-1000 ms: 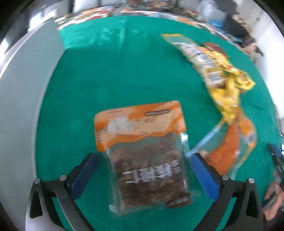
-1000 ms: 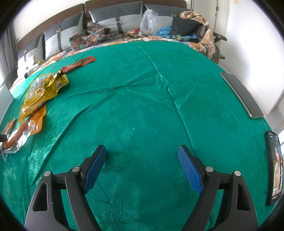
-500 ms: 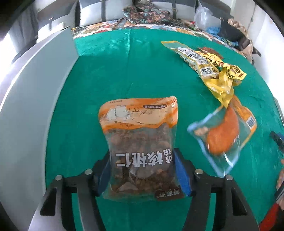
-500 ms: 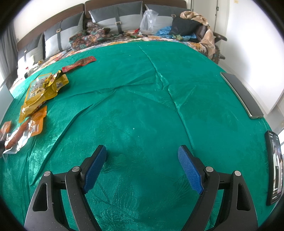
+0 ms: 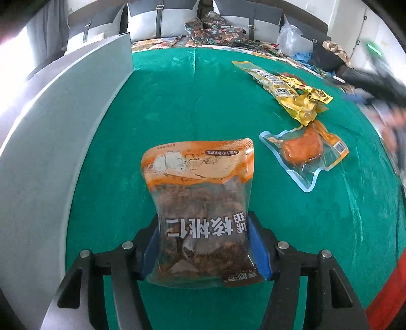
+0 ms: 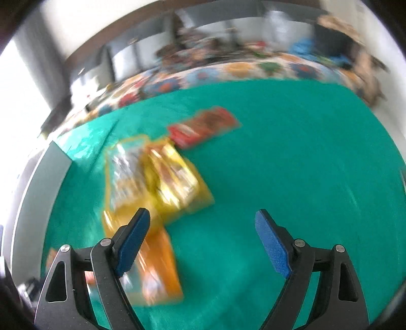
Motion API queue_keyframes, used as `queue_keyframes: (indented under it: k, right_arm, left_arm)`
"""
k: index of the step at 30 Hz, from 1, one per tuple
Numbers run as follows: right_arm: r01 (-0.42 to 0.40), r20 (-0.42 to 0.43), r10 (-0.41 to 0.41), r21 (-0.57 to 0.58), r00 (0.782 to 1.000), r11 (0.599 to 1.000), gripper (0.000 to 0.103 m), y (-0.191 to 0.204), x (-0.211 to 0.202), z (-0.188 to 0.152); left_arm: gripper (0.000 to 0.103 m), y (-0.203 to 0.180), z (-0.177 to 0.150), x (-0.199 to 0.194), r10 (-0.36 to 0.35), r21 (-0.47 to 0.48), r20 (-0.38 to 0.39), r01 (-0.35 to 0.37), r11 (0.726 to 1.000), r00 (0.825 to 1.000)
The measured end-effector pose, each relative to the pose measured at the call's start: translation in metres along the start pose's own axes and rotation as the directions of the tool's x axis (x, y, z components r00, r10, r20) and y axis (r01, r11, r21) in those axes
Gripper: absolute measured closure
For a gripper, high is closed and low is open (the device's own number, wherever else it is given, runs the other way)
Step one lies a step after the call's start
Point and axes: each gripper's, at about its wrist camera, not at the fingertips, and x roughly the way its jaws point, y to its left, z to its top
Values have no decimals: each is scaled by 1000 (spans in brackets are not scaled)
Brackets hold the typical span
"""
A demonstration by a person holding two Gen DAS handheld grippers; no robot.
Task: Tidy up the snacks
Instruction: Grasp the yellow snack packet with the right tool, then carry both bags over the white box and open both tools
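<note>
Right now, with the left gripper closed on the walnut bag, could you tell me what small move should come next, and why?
Probably carry the walnut bag toward the grey bin wall beside it: the left gripper already pinches it by both sides, and the other snack packets lie apart on the green cloth.

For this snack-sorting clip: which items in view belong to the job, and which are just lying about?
Part of the job:
- walnut bag, clamped in the left gripper
- clear pouch with an orange piece
- yellow packets
- red packet
- right gripper, open and empty

Lying about:
- grey cushions
- patterned fabric
- clear plastic bag
- grey panel
</note>
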Motion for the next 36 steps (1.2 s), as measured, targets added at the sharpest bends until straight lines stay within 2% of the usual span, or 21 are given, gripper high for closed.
queue_keyframes:
  k: [3,5,6,7,9,11,12,15,18,19,20,21,23,24,25,26,27,29,32,34,36]
  right_arm:
    - [23,-122,-48,-196,991,980,18,42,59,46]
    - [19,-232,-83,-263,969,964,22,58,95,52]
    - [9,-299,-91,-266,950,964,25,60,110,51]
    - [-14,-318,-61,-227,946,974,44,59,114,55]
    - [-56,-393,-20,-183,920,981,49,57,114,56]
    - [-77,-415,-28,-236,910,969,50,60,102,43]
    - [-93,-414,-17,-244,910,965,60,60,93,37]
    - [-169,-357,120,-110,926,979,65,36,49,21]
    - [-232,-292,242,69,925,970,66,0,16,-5]
    - [-261,-267,290,140,919,955,67,-12,7,-17]
    - [-311,-226,358,219,906,925,72,-23,-3,-30]
    - [-361,-180,420,289,889,887,98,-31,-10,-43]
    - [-447,-88,532,440,842,779,98,-47,-22,-77]
    - [-470,-60,560,476,826,744,98,-53,-25,-89]
    - [-449,-62,541,482,839,753,98,-52,-27,-101]
    - [-382,-88,465,449,881,808,95,-50,-30,-109]
    - [-334,-99,406,409,909,849,94,-45,-32,-114]
    - [-263,-122,311,304,943,916,87,-28,-35,-116]
    - [-169,-164,198,173,966,970,37,2,-35,-108]
    - [-69,-190,87,101,978,993,37,17,-28,-104]
    - [4,-274,-4,-3,962,1000,35,32,-8,-109]
  left_arm:
    - [41,0,-1,0,-4,5,11,4,1000,1000]
    - [41,0,-1,1,-8,8,13,8,1000,1000]
    - [41,0,0,1,-10,9,12,10,1000,1000]
    - [41,1,0,1,-15,7,11,15,1000,1000]
    - [42,4,1,0,-31,-14,17,31,999,999]
    - [42,14,1,-2,-78,-77,38,81,994,996]
    - [42,23,0,-4,-118,-132,53,124,984,992]
    - [42,37,-4,-7,-178,-225,64,188,956,982]
    - [42,42,-8,-14,-210,-264,75,223,939,975]
    - [42,42,-10,-20,-234,-277,86,249,928,968]
    - [42,42,-11,-24,-244,-280,92,261,924,965]
    - [42,40,-12,-29,-254,-280,103,273,920,962]
    - [42,35,-12,-41,-271,-267,120,294,918,955]
    - [42,33,-12,-45,-271,-256,123,295,921,955]
    - [42,30,-11,-50,-270,-244,127,294,924,954]
    - [42,28,-10,-53,-271,-235,130,295,926,954]
    - [42,27,-11,-56,-269,-228,131,293,928,954]
    - [42,27,-13,-61,-263,-222,133,288,932,955]
    - [42,28,-19,-66,-261,-221,134,285,933,956]
    - [42,26,-21,-68,-253,-211,129,276,938,959]
    - [42,25,-22,-71,-252,-202,128,274,940,959]
